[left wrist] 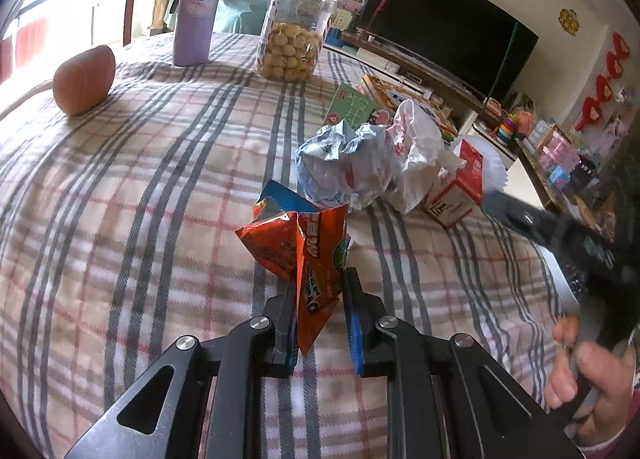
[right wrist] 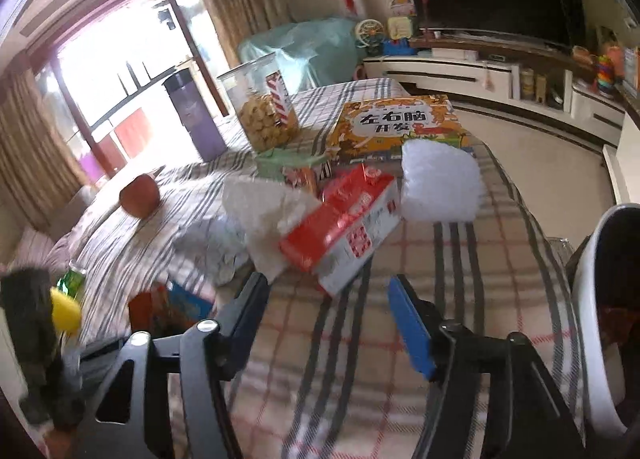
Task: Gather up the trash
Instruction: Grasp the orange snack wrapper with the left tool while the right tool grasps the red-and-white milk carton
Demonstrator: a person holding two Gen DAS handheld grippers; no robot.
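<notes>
An orange crinkled snack wrapper (left wrist: 308, 259) is gripped by the left gripper (left wrist: 316, 291); the red-and-white carton (right wrist: 344, 227) lies just beyond the empty, spread right gripper (right wrist: 328, 291).

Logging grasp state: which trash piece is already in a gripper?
The orange snack wrapper, pinched in the left gripper. The crumpled paper and red-white carton lie ungripped on the table.

Glossy foil snack wrapper (left wrist: 304, 255); woven plaid tablecloth (left wrist: 140, 187); clear plastic jar (left wrist: 294, 31); crumpled paper (left wrist: 352, 163).
</notes>
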